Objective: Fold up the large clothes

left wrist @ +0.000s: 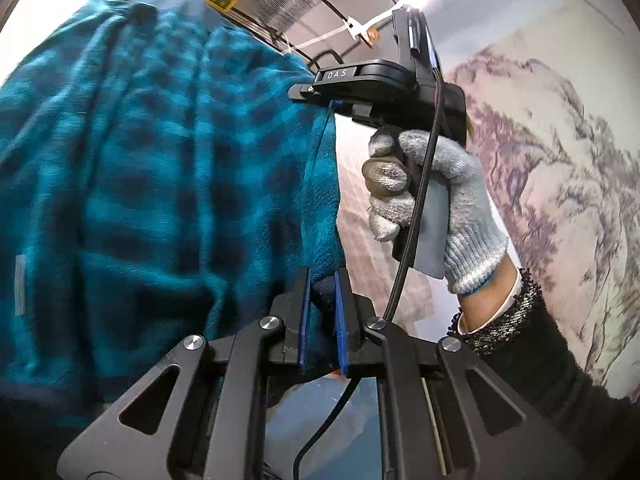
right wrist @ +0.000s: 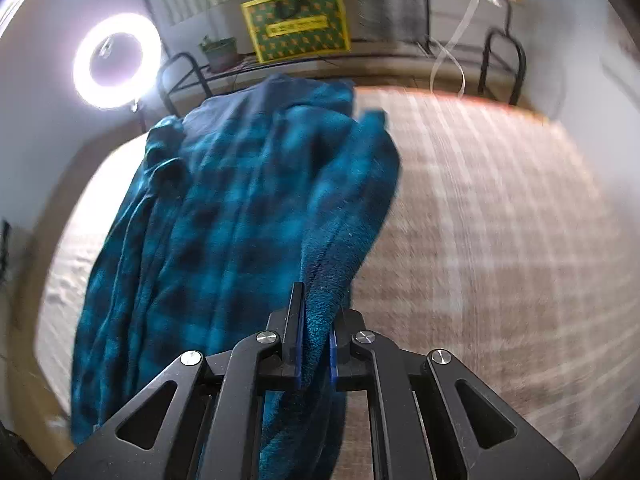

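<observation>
A large teal and dark blue plaid fleece garment (left wrist: 140,168) fills the left of the left wrist view and hangs lifted. My left gripper (left wrist: 322,284) is shut on a fold of its edge. In the same view the right gripper (left wrist: 332,100) is higher up, held by a gloved hand (left wrist: 432,204), pinching the same edge. In the right wrist view the garment (right wrist: 240,208) drapes down over a beige checked bed surface (right wrist: 480,220). My right gripper (right wrist: 318,300) is shut on a thick fold of its edge.
A bright ring light (right wrist: 116,56) stands at the left. A shelf at the back holds a yellow-green box (right wrist: 296,24) and a potted plant (right wrist: 219,50). A wall with a landscape mural (left wrist: 560,160) is on the right in the left wrist view.
</observation>
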{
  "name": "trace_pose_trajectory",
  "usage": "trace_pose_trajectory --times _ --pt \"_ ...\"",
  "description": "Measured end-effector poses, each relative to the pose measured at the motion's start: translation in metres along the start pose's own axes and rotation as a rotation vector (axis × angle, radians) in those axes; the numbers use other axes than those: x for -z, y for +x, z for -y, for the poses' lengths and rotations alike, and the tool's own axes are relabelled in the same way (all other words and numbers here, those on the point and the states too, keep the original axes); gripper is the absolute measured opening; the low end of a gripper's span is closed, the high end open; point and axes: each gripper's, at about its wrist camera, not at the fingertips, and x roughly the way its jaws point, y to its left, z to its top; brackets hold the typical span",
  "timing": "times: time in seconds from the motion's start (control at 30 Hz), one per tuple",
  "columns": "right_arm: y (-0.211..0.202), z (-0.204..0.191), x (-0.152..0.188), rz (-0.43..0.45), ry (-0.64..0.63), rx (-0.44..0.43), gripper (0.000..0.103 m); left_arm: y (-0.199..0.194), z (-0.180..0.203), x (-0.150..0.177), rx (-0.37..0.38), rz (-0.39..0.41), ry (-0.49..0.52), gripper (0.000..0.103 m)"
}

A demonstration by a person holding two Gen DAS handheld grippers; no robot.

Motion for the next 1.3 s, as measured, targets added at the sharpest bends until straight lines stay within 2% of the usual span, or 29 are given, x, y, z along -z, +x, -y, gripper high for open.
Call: trace_pose_trajectory --times 0.2,0.4,0.53,0.6,0.63,0.77,0.9,1.03,1.07,1.1,1.13,1.17,1.2,1.23,1.3 --pt "0.010 -0.098 -0.012 0.013 -0.270 0.106 0.007 -0.044 -0.033 0.005 -0.039 0.077 -0.084 0.009" --pt "0.073 -0.187 0.000 -0.081 -0.535 0.160 0.007 -0.078 -0.081 0.015 -0.125 0.119 -0.184 0.009" --pt "0.106 -0.219 0.025 -0.142 -0.694 0.197 0.007 -0.082 -0.095 0.020 -0.139 0.106 -0.209 0.009" --pt "0.109 -0.220 0.029 -0.137 -0.722 0.210 0.008 -0.080 -0.097 0.021 -0.135 0.104 -0.210 0.009" --pt "0.106 -0.217 0.028 -0.140 -0.710 0.198 0.008 -0.079 -0.096 0.021 -0.131 0.103 -0.210 0.009" --pt "0.089 -0.185 0.013 -0.156 -0.600 0.050 0.020 -0.077 -0.087 0.021 -0.126 0.094 -0.174 0.009" --pt "0.040 -0.132 0.008 -0.110 -0.426 -0.181 0.034 -0.090 -0.079 0.020 -0.121 0.090 -0.129 0.010" --pt "-0.007 -0.076 0.024 -0.051 -0.228 -0.317 0.034 -0.106 -0.077 0.021 -0.134 0.080 -0.092 0.010" --pt "-0.019 -0.059 0.033 -0.044 -0.178 -0.323 0.035 -0.110 -0.077 0.020 -0.141 0.082 -0.090 0.010" --pt "-0.029 -0.049 0.044 -0.041 -0.143 -0.324 0.035 -0.115 -0.078 0.019 -0.143 0.083 -0.092 0.014" --pt "-0.033 -0.040 0.052 -0.043 -0.121 -0.324 0.035 -0.118 -0.081 0.015 -0.140 0.087 -0.098 0.026" --pt "-0.038 -0.032 0.061 -0.045 -0.101 -0.320 0.037 -0.120 -0.085 0.010 -0.139 0.097 -0.110 0.033" --pt "-0.043 -0.023 0.071 -0.049 -0.079 -0.320 0.044 -0.122 -0.088 0.009 -0.140 0.102 -0.121 0.044" --pt "-0.050 -0.015 0.086 -0.059 -0.050 -0.332 0.052 -0.123 -0.091 0.004 -0.135 0.108 -0.137 0.044" --pt "-0.053 -0.007 0.113 -0.099 0.011 -0.355 0.054 -0.120 -0.094 -0.005 -0.118 0.110 -0.150 0.044"
